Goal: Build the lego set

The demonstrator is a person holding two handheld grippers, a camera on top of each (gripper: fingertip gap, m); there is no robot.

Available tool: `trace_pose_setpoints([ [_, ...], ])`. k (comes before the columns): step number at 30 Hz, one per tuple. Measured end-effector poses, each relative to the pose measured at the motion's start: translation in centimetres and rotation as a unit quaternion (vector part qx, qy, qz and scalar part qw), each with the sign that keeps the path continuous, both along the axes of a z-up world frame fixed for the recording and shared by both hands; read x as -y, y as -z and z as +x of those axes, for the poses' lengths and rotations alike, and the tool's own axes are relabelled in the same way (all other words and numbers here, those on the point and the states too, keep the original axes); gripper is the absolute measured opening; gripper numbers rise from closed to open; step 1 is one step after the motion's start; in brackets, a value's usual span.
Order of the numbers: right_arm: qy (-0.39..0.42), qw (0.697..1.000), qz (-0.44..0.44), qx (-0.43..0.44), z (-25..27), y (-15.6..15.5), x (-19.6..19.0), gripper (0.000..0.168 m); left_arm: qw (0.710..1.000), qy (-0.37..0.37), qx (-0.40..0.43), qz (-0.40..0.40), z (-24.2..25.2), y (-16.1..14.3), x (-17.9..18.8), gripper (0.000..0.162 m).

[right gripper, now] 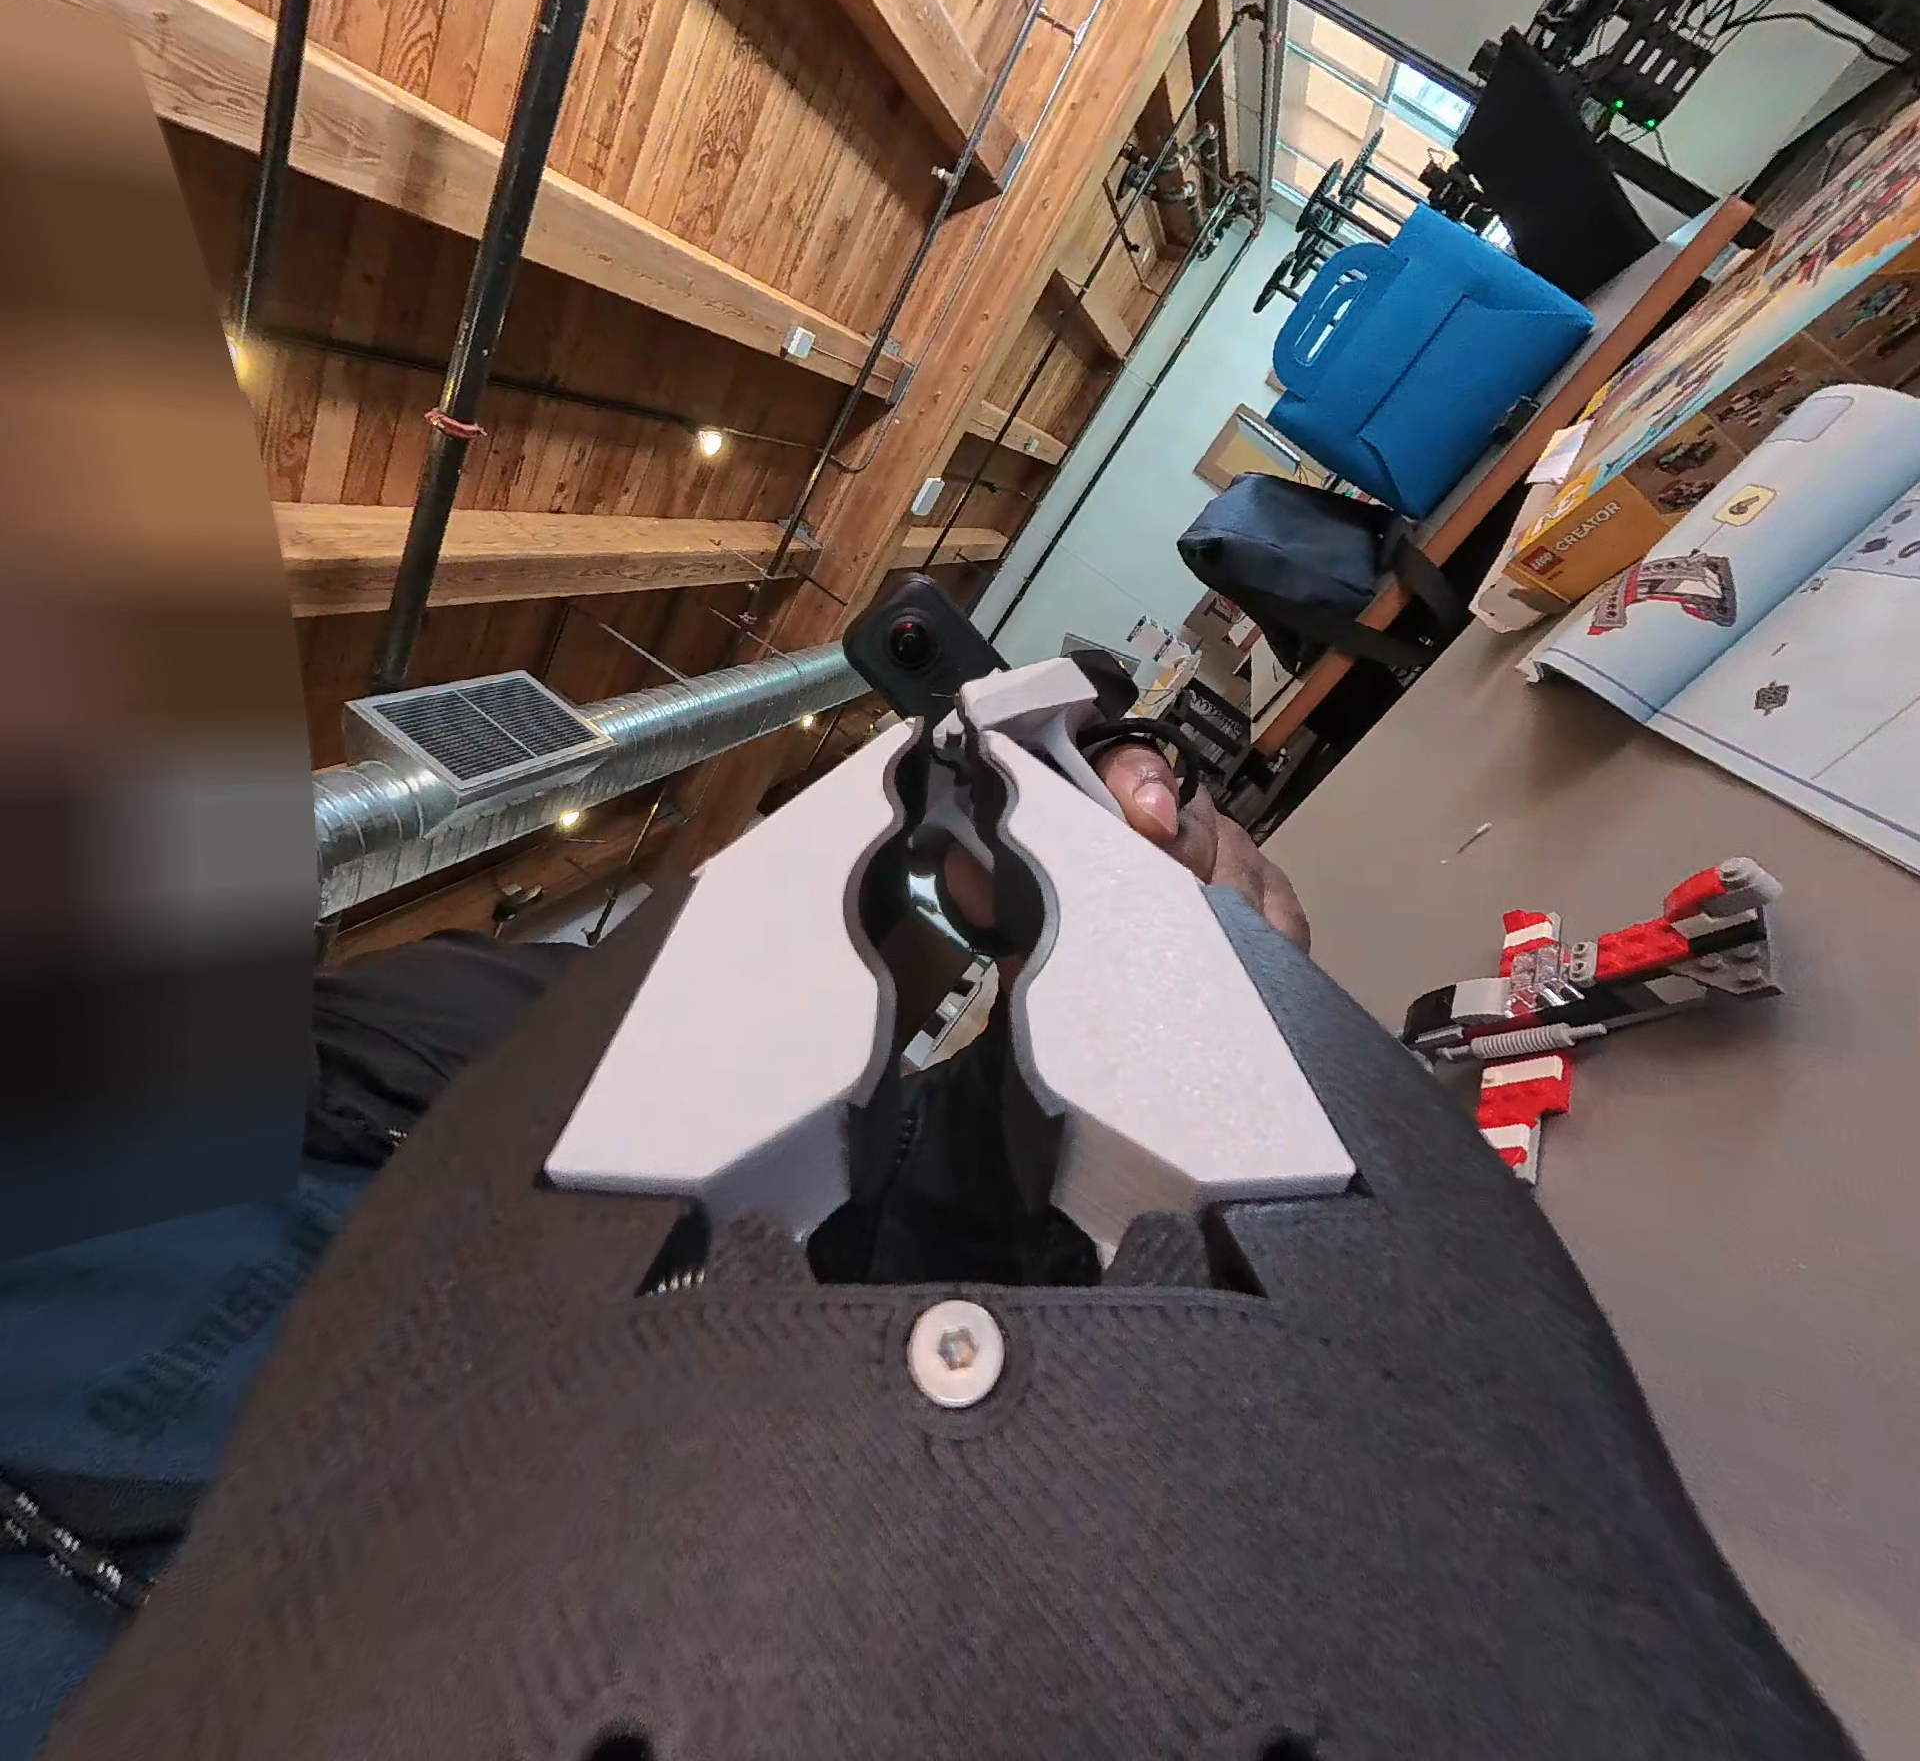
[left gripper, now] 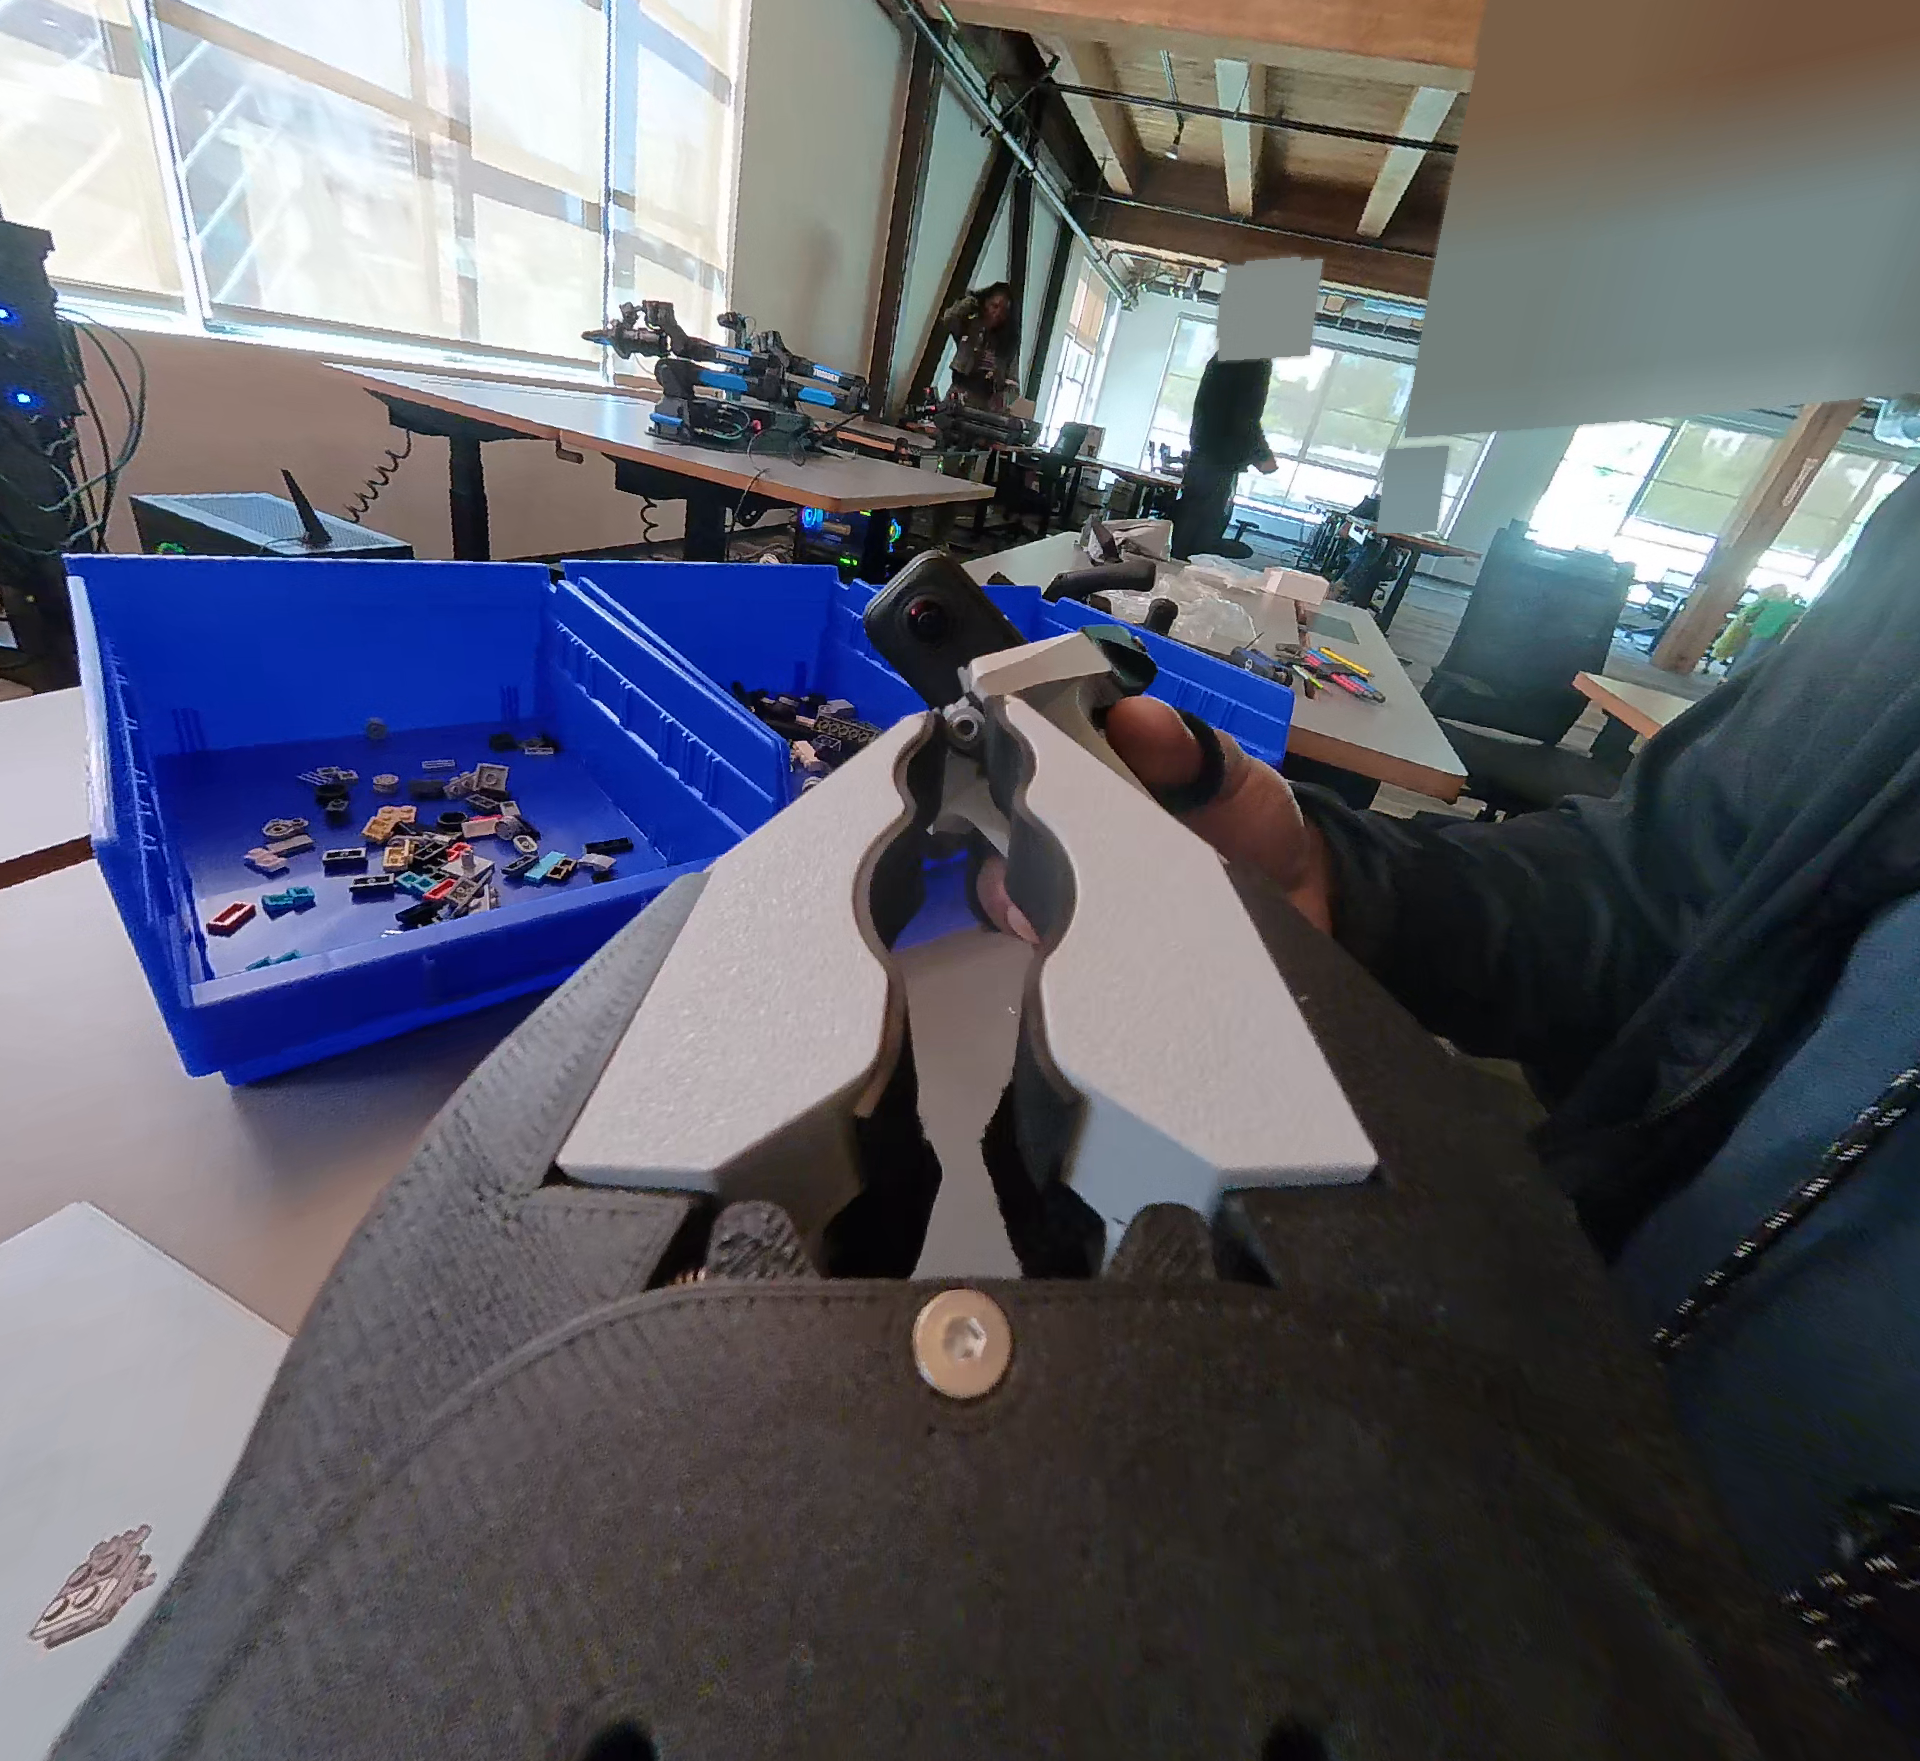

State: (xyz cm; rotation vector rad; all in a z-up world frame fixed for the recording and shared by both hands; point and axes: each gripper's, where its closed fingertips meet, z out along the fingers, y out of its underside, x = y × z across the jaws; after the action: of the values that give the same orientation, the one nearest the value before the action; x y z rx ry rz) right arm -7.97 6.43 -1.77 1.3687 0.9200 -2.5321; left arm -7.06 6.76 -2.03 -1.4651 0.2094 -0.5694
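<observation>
My left gripper (left gripper: 968,722) and my right gripper (right gripper: 951,737) meet tip to tip in the air above the grey table (left gripper: 83,1067). The left jaws are closed on a small grey lego piece (left gripper: 966,727). The right jaws are nearly closed on something small and dark that I cannot make out. Each view shows the other gripper's camera and the hand (left gripper: 1236,797) holding it. A part-built red, white and black lego model (right gripper: 1590,994) lies on the table to the right. Loose lego pieces (left gripper: 416,838) lie in a blue bin (left gripper: 343,1005).
A second blue bin (left gripper: 727,631) with dark pieces stands beside the first. An open instruction booklet (right gripper: 1787,631) and the lego box (right gripper: 1600,537) lie beyond the model. A white flat object (left gripper: 104,1399) lies at the near left. People stand far back. Left and right tips are no more than a few centimetres apart.
</observation>
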Motion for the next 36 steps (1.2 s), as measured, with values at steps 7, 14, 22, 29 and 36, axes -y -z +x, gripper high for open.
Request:
trace_pose_setpoints([
  [7,-0.007,1.000,0.007,-0.002,0.19,-0.09,0.23,0.004,1.000,0.003,-0.009,0.003,0.22,-0.12,0.13,0.007],
  [14,-0.014,1.000,0.008,-0.002,0.35,-0.23,0.39,0.002,1.000,0.005,-0.022,0.005,0.33,-0.25,0.25,0.008],
  [22,-0.019,1.000,0.016,-0.002,0.44,-0.20,0.58,0.001,0.999,0.016,-0.034,-0.003,0.39,-0.19,0.43,0.008],
  [29,-0.007,1.000,0.022,-0.005,0.28,0.11,0.48,0.001,0.999,0.024,-0.031,-0.024,0.22,0.15,0.40,0.008],
  [36,0.003,1.000,0.027,-0.012,0.07,0.24,0.40,0.001,0.999,0.022,-0.029,-0.037,-0.01,0.26,0.34,0.008],
])
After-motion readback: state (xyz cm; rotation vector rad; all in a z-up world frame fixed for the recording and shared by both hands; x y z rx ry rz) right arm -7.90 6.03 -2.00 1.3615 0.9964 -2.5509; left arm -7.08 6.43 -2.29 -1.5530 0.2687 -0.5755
